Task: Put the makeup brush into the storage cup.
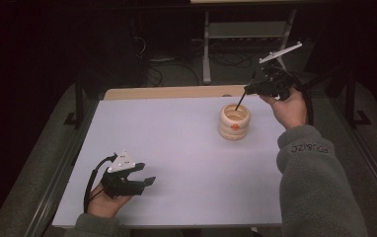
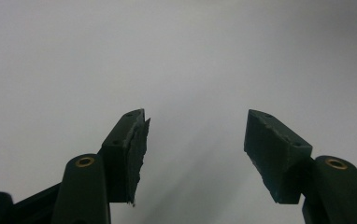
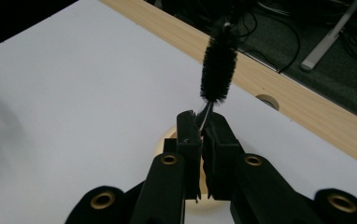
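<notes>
The person's grey fleece sleeve [image 1: 320, 187] is filling the lower right of the high view, nearest the camera, with reversed lettering showing at its cuff. Going from the left, the left hand [image 1: 108, 201] is resting at the near edge of the white table [image 1: 176, 148], palm up, cradling the left gripper [image 1: 144, 174]. Its jaws are standing released and well apart; in the left gripper view, the left gripper [image 2: 195, 144] is showing bare white tabletop between its pads, and it is grasping nothing.

Farther right, toward the far side of the table, a ribbed cream-coloured wooden cup [image 1: 235, 121] is standing upright, with a small orange spot on its near side. A thin black bottle brush [image 1: 240, 101] is slanting down into the cup's mouth from the upper right.

At the far right, the right hand [image 1: 291, 109] is holding the right gripper [image 1: 249, 89] above and just beyond the cup. In the right gripper view, the right gripper [image 3: 203, 122] is clenching the bottle brush [image 3: 219, 63] by its wire stem, just below the bristles, with the cup's rim [image 3: 167, 137] showing partly hidden beneath the jaws.
</notes>
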Demonstrator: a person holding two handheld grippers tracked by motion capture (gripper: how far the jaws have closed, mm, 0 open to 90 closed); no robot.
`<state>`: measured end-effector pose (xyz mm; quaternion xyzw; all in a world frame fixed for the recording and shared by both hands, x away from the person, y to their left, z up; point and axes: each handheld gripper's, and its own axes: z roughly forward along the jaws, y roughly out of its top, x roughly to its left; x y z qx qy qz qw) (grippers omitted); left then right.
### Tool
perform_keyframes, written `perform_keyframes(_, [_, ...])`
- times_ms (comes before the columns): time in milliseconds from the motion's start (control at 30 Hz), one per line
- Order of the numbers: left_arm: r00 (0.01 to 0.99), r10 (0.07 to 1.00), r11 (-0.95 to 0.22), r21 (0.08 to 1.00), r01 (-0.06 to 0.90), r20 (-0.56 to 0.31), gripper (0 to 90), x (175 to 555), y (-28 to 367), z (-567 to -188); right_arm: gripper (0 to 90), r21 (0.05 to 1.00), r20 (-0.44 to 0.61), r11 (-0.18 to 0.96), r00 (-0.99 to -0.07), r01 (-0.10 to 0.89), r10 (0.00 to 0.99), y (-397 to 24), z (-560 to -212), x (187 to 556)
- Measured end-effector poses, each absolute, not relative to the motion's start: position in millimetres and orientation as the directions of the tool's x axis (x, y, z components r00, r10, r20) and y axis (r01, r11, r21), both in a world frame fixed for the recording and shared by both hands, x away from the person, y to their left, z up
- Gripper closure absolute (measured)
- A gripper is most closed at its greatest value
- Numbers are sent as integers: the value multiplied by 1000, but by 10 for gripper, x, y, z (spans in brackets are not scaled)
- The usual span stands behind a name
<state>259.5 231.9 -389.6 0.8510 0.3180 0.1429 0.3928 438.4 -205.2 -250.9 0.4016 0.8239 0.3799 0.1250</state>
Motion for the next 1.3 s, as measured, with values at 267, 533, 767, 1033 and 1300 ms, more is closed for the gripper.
perform_keyframes(267, [757,654,-488,760,428,-6,380,2598,2325,-3895,848,711,105,385,-629,589,770,-2034,-2615,4463])
perform_keyframes(533, [759,651,-493,758,427,-4,376,2601,2328,-3896,848,703,118,364,-605,611,787,-2055,-2751,4505])
perform_keyframes(767, [761,649,-492,759,425,-5,369,2603,2328,-3897,848,702,133,348,-594,622,793,-2080,-2845,4524])
perform_keyframes(1033, [758,651,-473,769,430,-24,333,2613,2366,-3894,847,695,149,340,-590,633,794,-2038,-2962,4551])
perform_keyframes(1300, [758,651,-465,773,431,-31,311,2619,2390,-3893,847,689,157,334,-582,644,798,-2010,-3072,4573])
